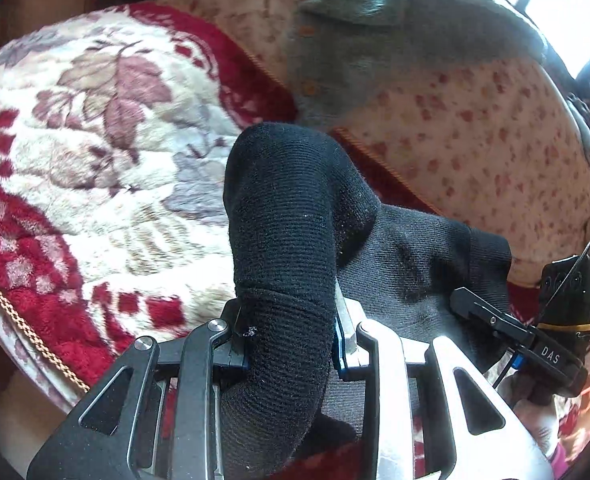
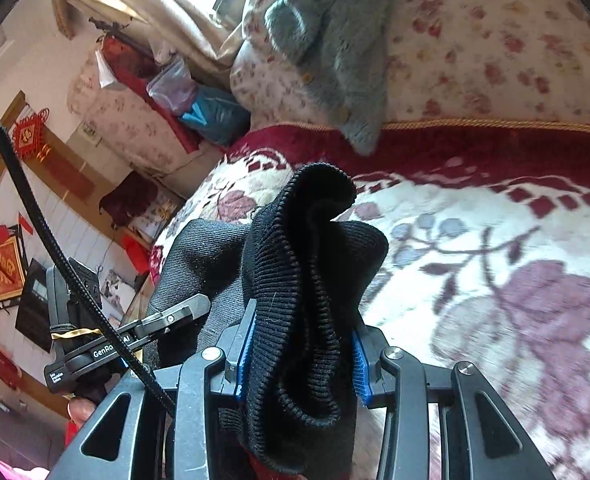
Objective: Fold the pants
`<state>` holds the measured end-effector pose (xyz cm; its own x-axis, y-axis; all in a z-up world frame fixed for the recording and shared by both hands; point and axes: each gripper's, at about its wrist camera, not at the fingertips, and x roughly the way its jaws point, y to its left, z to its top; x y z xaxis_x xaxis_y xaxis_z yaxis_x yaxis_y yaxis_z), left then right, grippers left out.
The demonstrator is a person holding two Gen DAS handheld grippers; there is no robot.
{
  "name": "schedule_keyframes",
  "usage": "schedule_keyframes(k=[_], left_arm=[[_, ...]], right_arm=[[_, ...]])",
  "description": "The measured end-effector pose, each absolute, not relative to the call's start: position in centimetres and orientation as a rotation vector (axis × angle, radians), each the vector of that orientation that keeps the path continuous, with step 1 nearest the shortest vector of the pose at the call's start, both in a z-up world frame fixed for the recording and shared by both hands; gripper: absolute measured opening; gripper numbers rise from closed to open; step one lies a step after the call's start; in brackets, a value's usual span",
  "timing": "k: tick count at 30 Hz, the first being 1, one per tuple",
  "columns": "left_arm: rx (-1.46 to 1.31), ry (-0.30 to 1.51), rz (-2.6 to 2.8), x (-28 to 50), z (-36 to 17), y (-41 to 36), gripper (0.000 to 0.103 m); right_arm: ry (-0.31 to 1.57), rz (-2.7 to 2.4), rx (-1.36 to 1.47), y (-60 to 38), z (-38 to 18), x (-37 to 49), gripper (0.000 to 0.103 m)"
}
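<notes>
Black knit pants [image 1: 283,220] hang bunched over a plush red and cream floral blanket [image 1: 95,140]. My left gripper [image 1: 291,336] is shut on a thick roll of the black fabric, which bulges up past the fingertips. In the right wrist view my right gripper [image 2: 299,348] is shut on a ribbed black edge of the pants [image 2: 311,256], folded between its blue pads. The other gripper [image 1: 507,328] shows at the right of the left wrist view, and at the left [image 2: 135,336] of the right wrist view, with black cloth stretched between them.
A grey fuzzy garment [image 1: 395,28] lies on a floral quilt [image 1: 475,140] behind the blanket. A bright window [image 1: 567,12] is beyond. In the right wrist view a wall with red decorations [image 2: 27,136] and piled bags [image 2: 199,108] stand at the left.
</notes>
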<state>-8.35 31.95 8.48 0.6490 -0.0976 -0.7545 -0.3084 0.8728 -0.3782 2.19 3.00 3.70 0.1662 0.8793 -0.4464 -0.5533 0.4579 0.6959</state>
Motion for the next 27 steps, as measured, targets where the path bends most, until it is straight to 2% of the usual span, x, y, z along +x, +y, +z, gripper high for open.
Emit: schedule_keyframes(k=[12, 14, 15, 16, 17, 20, 27], left_arm=[[-0.577, 0.936, 0.150, -6.6, 4.6, 33.9, 0.029], [-0.588, 0.948, 0.164, -6.5, 4.0, 34.1, 0.035], [-0.597, 0.950, 0.168, -6.4, 3.8, 34.3, 0.037], [-0.603, 0.950, 0.174, -6.4, 3.7, 34.3, 0.042], [-0.599, 0.951, 0.185, -6.4, 3.7, 34.3, 0.050], [-0.587, 0.957, 0.240, -6.4, 3.5, 34.3, 0.068], [-0.568, 0.959, 0.307, -7.4, 4.2, 33.8, 0.069]], right_arm=[[1.037, 1.013, 0.409, 5.7, -0.2, 4.7, 0.040], [1.048, 1.003, 0.393, 5.9, -0.6, 4.9, 0.042], [1.055, 0.996, 0.381, 6.0, -0.9, 5.0, 0.047], [1.061, 0.986, 0.377, 5.8, -1.2, 5.0, 0.055], [1.068, 0.972, 0.378, 5.7, -1.5, 5.2, 0.059], [1.076, 0.974, 0.406, 5.1, -1.9, 5.5, 0.061], [1.046, 0.925, 0.330, 4.0, 0.2, 4.5, 0.061]])
